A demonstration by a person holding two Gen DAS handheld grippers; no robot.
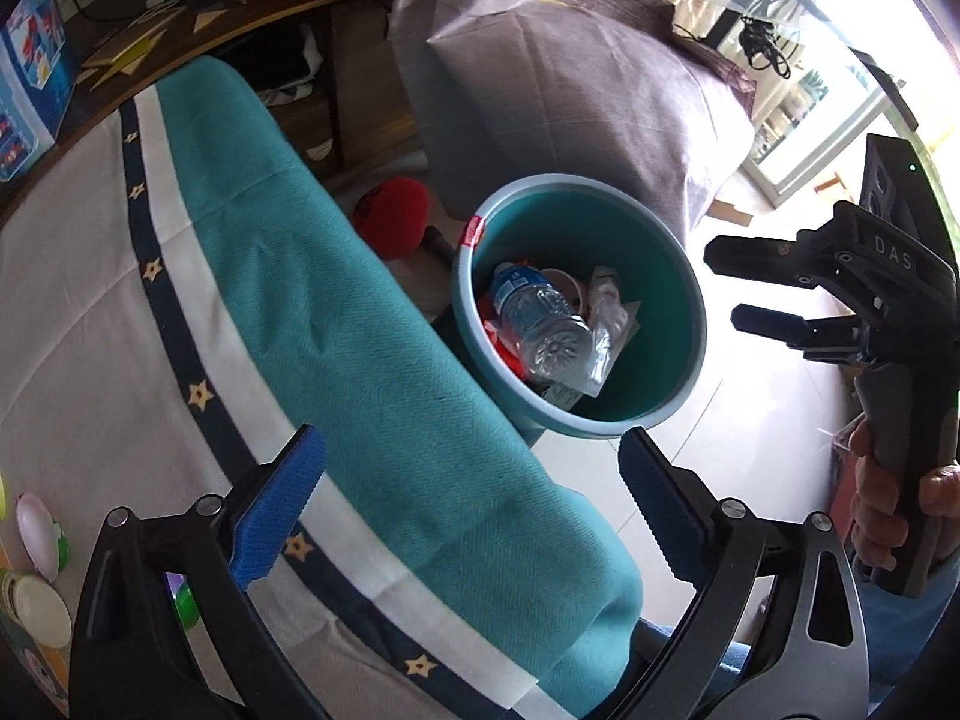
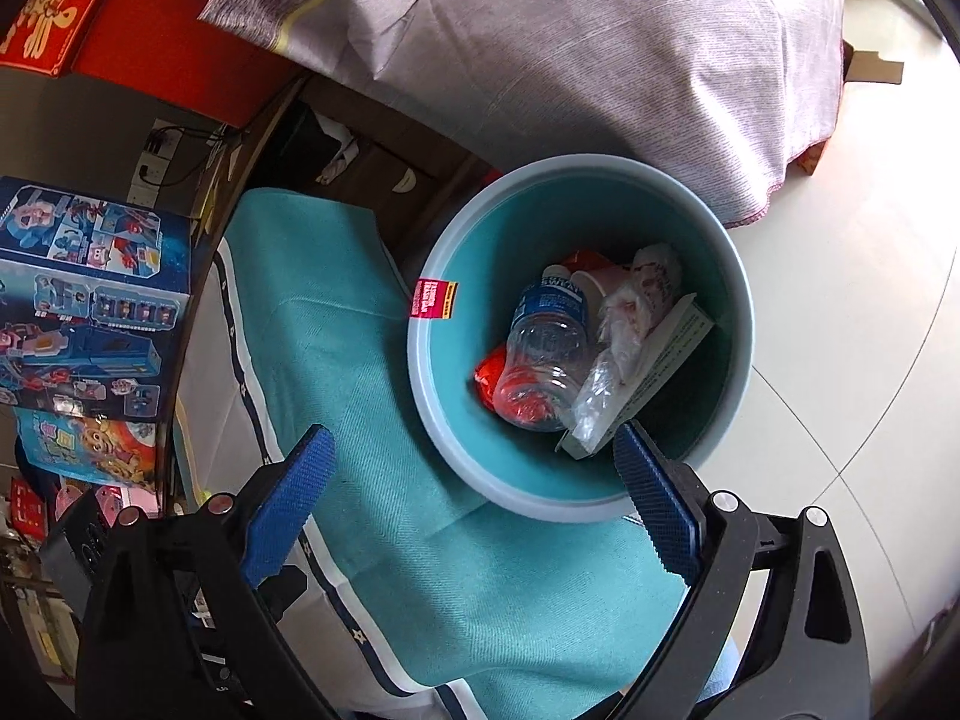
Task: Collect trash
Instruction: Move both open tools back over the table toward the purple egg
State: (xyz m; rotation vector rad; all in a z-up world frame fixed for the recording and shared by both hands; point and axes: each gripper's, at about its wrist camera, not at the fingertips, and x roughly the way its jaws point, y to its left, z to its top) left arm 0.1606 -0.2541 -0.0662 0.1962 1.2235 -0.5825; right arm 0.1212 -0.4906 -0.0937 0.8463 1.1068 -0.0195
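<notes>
The right gripper (image 2: pixel 474 504) hung with its jaws spread wide and nothing between the blue pads (image 2: pixel 294 504), poised above the near rim of the teal bin (image 2: pixel 420 324). The left gripper (image 1: pixel 471 507) was likewise wide and empty, held over the edge of the tablecloth (image 1: pixel 384 360), with the bin lying beyond it on the floor. In the left wrist view the right gripper (image 1: pixel 729 291) showed at the right of the bin, its fingers apart, gripped by the person's hand (image 1: pixel 894 516).

Inside the bin lay the trash already gathered: a clear plastic bottle (image 2: pixel 543 354) with a blue label, lying on its side over something red (image 2: pixel 489 372), a crumpled clear wrapper (image 2: pixel 624 324) to its right, a flat carton (image 2: pixel 672 354) leaning against the far wall, and a paper cup (image 2: pixel 591 285) behind the bottle's neck.

By these signs a drop into the bin seemed just completed, and the collecting was well along but likely not finished. At the near left edge of the table sat small pale round items (image 1: pixel 39 534); whether they were trash could not be told. The next move would call for swinging a gripper back over the table, picking a remaining piece, and closing squarely on it before returning above the bin's mouth.
</notes>
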